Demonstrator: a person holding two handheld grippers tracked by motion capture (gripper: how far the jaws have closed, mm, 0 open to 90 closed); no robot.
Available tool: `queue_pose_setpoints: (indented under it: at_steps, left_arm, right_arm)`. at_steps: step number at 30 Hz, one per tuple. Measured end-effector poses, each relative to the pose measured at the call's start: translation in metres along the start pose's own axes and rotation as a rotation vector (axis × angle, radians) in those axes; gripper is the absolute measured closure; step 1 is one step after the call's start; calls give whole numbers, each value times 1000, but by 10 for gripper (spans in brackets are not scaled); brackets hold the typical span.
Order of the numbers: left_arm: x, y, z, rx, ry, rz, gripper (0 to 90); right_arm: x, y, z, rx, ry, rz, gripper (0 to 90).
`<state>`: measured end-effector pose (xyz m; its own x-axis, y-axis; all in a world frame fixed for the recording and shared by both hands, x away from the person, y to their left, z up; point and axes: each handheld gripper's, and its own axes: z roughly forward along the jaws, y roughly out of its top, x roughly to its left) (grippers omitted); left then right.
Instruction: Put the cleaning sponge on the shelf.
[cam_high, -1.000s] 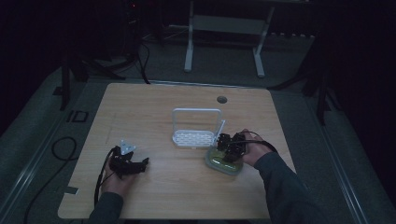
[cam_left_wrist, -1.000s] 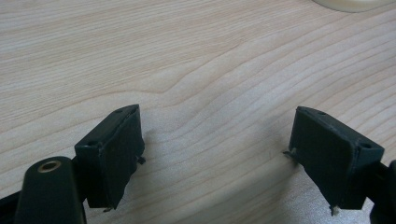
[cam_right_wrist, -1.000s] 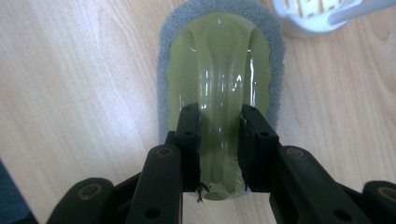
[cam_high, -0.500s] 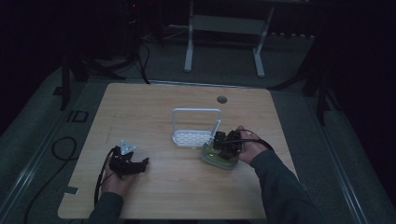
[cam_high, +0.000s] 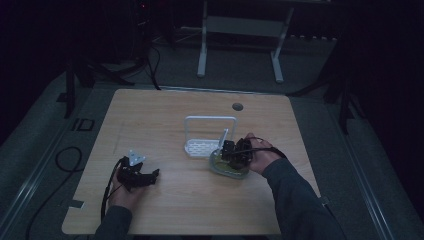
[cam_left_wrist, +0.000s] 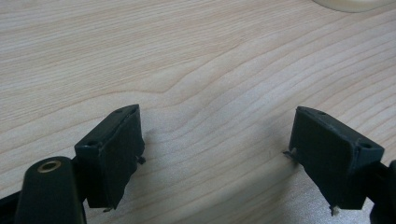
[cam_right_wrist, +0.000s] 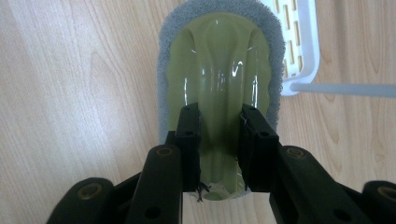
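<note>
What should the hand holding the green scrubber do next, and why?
Probably lift the scrubber and carry it a little farther, onto the white rack. The right gripper has its jaws closed on the scrubber's raised green ridge, so the grip looks ready. The scrubber sits on the table right beside the rack's corner. The left gripper is open with nothing between its jaws, well away.

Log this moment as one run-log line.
right gripper: shut on green scrubber | scrubber: on table, beside white rack | left gripper: open, nothing between jaws, over bare wood
</note>
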<state>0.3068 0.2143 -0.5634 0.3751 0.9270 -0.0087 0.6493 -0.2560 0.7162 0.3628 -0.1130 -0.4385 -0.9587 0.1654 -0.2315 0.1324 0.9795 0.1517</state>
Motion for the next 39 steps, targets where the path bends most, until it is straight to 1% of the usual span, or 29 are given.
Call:
queue_pose_setpoints:
  at_steps: [5,14,18,21,28,32,39]
  left_arm:
    - [0,0,0,0,1,0,175]
    - [0,0,0,-2,0,-2,176]
    - [0,0,0,-2,0,-2,175]
    - [0,0,0,-1,0,-1,175]
    - [0,0,0,-2,0,-2,174]
    - [0,0,0,-1,0,-2,173]
    - [0,0,0,1,0,-1,173]
  right_arm:
    - [-1,7,0,-3,-10,-21,718]
    - [-2,16,-1,-2,-17,-43,718]
    - [-2,20,0,-4,-29,-59,718]
    - [-2,22,2,-1,-22,-64,719]
    - [-3,27,2,-5,-36,-84,719]
    - [-2,32,1,8,-53,-102,718]
    - [-3,36,-2,-8,-77,-120,718]
